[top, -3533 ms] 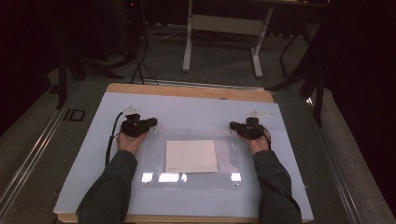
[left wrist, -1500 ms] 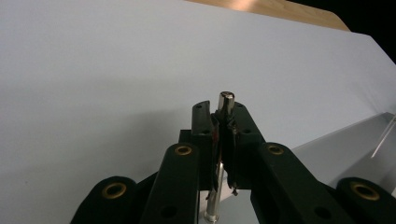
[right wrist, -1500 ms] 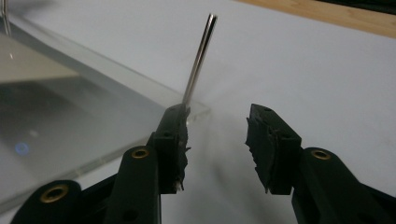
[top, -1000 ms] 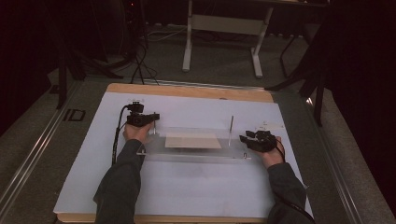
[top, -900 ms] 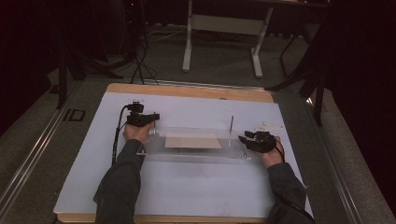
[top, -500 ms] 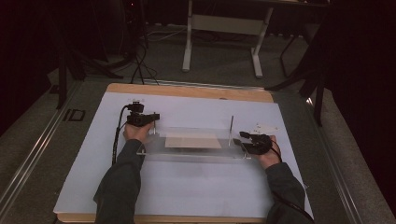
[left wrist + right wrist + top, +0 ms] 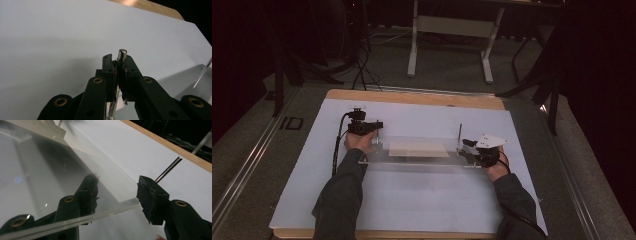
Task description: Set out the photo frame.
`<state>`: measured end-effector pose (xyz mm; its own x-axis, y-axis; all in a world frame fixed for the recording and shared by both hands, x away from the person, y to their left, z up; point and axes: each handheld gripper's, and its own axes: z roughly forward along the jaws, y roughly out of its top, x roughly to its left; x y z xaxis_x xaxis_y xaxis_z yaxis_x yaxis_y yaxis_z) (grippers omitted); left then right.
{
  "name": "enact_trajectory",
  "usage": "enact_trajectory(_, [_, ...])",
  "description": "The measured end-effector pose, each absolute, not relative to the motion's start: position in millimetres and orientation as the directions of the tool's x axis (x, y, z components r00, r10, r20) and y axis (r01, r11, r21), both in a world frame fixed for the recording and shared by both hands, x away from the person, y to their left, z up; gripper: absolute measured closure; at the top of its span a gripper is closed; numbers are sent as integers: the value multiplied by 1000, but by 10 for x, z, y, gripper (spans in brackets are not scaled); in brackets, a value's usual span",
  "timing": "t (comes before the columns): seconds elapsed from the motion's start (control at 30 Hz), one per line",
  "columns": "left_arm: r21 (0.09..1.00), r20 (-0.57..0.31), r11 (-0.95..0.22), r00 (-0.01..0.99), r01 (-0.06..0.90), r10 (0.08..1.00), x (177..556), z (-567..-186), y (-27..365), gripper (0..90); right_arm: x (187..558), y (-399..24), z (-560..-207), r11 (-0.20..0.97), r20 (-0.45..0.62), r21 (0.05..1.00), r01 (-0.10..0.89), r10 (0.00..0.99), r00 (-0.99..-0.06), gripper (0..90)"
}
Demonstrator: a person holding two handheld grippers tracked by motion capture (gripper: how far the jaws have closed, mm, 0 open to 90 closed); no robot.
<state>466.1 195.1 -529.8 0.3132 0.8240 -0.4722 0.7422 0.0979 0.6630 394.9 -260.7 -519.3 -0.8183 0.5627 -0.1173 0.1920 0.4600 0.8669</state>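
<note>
Acrylic sheet (image 7: pixel 417 150) lies mid-table, steel rods at its ends. At nine o'clock, the left gripper (image 7: pixel 119 65) clamps shut on one rod (image 7: pixel 121 55); at three o'clock, the right gripper (image 7: pixel 117 188), jaws just widened, straddles the sheet's edge ungripped. Best hold the left steady before closing.

clear plate (image 7: pixel 412 159): 1 | metal rods (image 7: pixel 460 134): 2 | tools (image 7: pixel 373 131): 2
</note>
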Motion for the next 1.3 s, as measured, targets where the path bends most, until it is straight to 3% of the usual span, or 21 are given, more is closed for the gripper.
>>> enact_trajectory(0.3, [703, -448, 81, 352, 706, 822, 4626, -5326, 1959, 824, 3959, -2612, -5192, 449, -104, 872, 198, 563, -820, 497])
enact_trajectory(0.43, [714, -459, 100, 356, 693, 814, 4604, -5361, 1988, 774, 3958, -2612, -5192, 450, -105, 871, 196, 562, -820, 499])
enact_trajectory(0.67, [764, -371, 22, 411, 645, 833, 4490, -5342, 2070, 694, 3966, -2611, -5183, 449, -101, 871, 199, 561, -821, 503])
enact_trajectory(0.9, [820, -329, 17, 447, 572, 832, 4325, -5233, 2156, 637, 3971, -2609, -5170, 454, -104, 868, 201, 561, -821, 508])
enact_trajectory(1.3, [867, -214, -70, 497, 493, 841, 3995, -5170, 2257, 602, 3990, -2606, -5147, 447, -98, 871, 205, 565, -819, 522])
